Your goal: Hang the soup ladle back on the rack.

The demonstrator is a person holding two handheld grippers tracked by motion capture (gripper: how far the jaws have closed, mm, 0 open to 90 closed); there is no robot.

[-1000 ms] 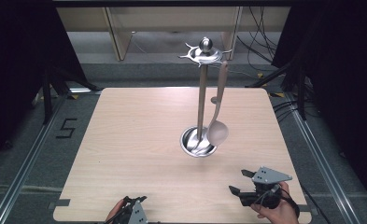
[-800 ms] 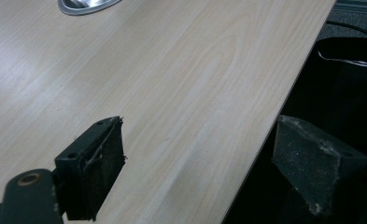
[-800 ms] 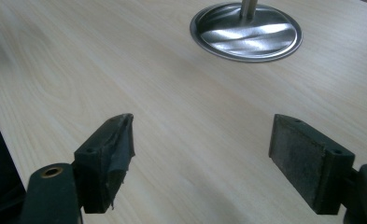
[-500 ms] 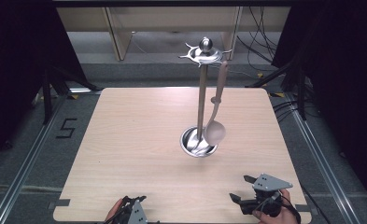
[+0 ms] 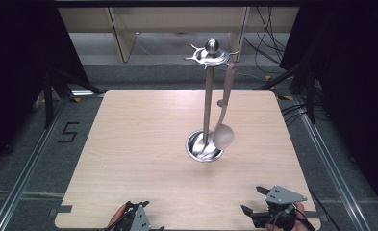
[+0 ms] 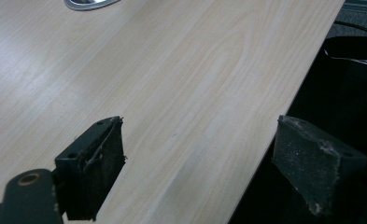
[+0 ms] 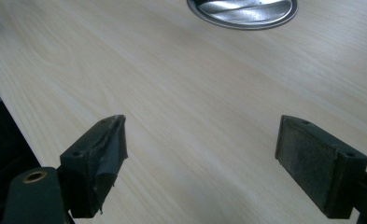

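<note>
A metal utensil stand (image 5: 207,96) rises from a round base (image 5: 196,149) right of the table's middle. A pale ladle (image 5: 223,134) hangs from one of its top hooks, its bowl just above the base. My right gripper (image 5: 252,199) is at the near right edge of the table, open; its jaws have just been opening with nothing between them. In the right gripper view the jaws (image 7: 202,149) stand wide over bare wood, the base (image 7: 243,10) ahead. My left gripper (image 5: 137,204) is at the near edge, open (image 6: 197,154) and empty, straddling the table's edge.
The light wooden table (image 5: 143,144) sits on a grey floor with metal rails (image 5: 30,163) on both sides. A "5" mark (image 5: 67,132) is on the floor at left. Cables (image 5: 273,43) and wooden shelving (image 5: 124,33) lie beyond the far edge.
My right gripper has drifted a little toward the near edge of the table and its jaws have spread slightly. The left gripper, stand and ladle have stayed put.
</note>
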